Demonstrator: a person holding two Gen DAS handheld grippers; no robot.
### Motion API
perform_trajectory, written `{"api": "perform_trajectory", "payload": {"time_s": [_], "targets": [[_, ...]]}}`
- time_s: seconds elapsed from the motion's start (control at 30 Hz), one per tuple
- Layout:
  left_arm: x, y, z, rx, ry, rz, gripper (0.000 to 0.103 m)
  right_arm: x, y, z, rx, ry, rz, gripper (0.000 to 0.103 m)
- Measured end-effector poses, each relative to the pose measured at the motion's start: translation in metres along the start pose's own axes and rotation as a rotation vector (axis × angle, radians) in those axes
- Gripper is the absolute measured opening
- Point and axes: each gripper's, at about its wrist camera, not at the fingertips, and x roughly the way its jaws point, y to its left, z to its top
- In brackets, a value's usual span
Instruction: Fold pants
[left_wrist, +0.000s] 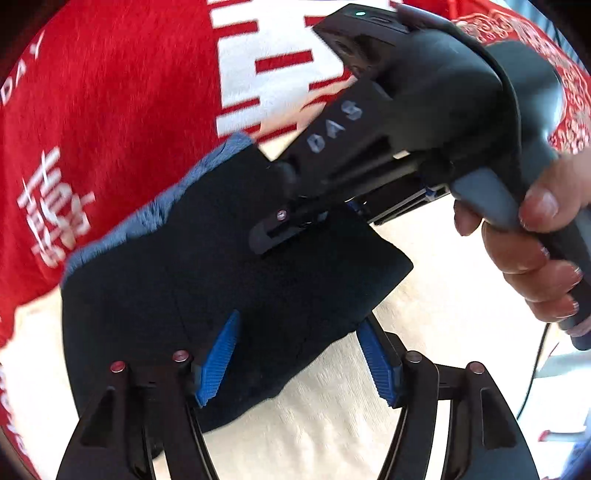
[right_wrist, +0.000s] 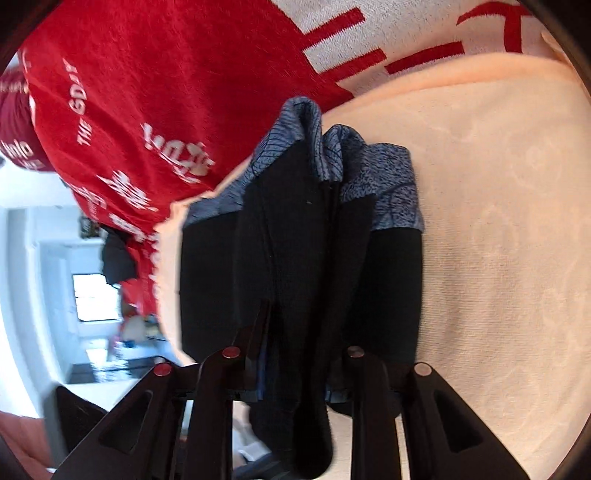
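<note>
The black pants (left_wrist: 207, 295) with a blue-grey waistband (left_wrist: 155, 210) lie folded on a cream towel (left_wrist: 424, 350). My left gripper (left_wrist: 297, 360) hangs just above their near edge. Its blue pads (left_wrist: 218, 358) stand wide apart and do not press on the cloth. A hand (left_wrist: 528, 251) holds my right gripper (left_wrist: 291, 218), whose tips rest on the pants' far part. In the right wrist view a bunched ridge of the pants (right_wrist: 295, 258) runs up between the fingers of my right gripper (right_wrist: 295, 350), which is shut on it. The cloth hides the fingertips, and the waistband (right_wrist: 384, 192) lies at the far end.
A red blanket (left_wrist: 110, 110) with white lettering lies beyond the towel (right_wrist: 498, 258) and under its far edge. Past the blanket's left edge the room (right_wrist: 96, 295) shows, blurred. A thin dark cable (left_wrist: 535, 369) hangs down at the right.
</note>
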Motion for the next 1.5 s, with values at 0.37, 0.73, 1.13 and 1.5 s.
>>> {"api": "perform_trajectory", "payload": {"time_s": [0.37,0.73,1.13,1.5], "targets": [[-0.043,0.101,-0.012,-0.265,-0.051,0.016,0.081,-0.001,0.025,-0.020,-0.042,-0.033,-0.231,0.039],[-0.007,0.183,-0.065,-0.446,0.092,0.182,0.081,-0.020,0.074,-0.057,-0.140,-0.184,-0.541,0.054],[-0.102,0.197,-0.090,-0.574,-0.077,0.036,0.083,0.022,0.092,-0.080,0.007,0.044,-0.522,0.072],[-0.183,0.206,-0.101,-0.445,-0.074,0.106,0.083,-0.006,0.170,-0.109,0.085,-0.086,-0.551,0.090]]}}
